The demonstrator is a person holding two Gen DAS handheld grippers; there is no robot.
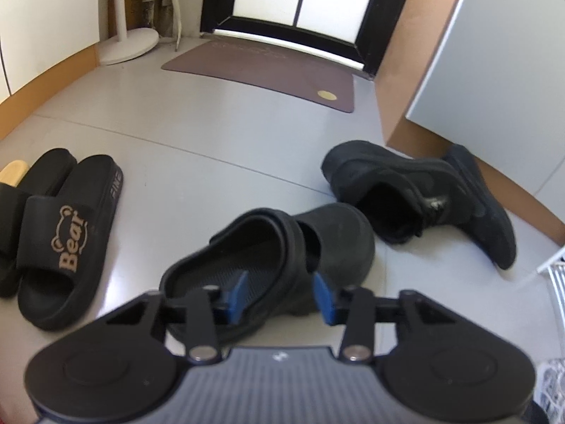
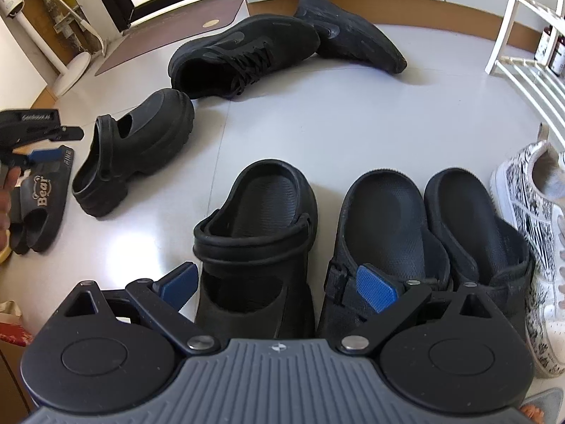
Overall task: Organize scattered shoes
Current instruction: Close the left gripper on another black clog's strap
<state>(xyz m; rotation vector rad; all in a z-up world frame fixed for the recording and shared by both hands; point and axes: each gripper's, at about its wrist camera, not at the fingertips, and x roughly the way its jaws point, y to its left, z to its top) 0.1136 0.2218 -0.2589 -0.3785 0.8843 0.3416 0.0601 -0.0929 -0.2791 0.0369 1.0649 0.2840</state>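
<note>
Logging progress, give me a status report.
Left gripper open over the loose clog, fingers not touching. Right gripper open above the lined-up clog. Black sneakers unsorted.

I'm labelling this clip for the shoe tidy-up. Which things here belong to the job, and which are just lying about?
Part of the job:
black clog
black sneakers
Bear slides
lined-up clogs
patterned white sneaker

Just lying about:
doormat
fan stand
white rack

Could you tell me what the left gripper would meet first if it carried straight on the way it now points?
Most likely the black clog: the left gripper has its open blue pads astride the clog's near side wall, not yet pressing it. Exact depth is unclear.
</note>
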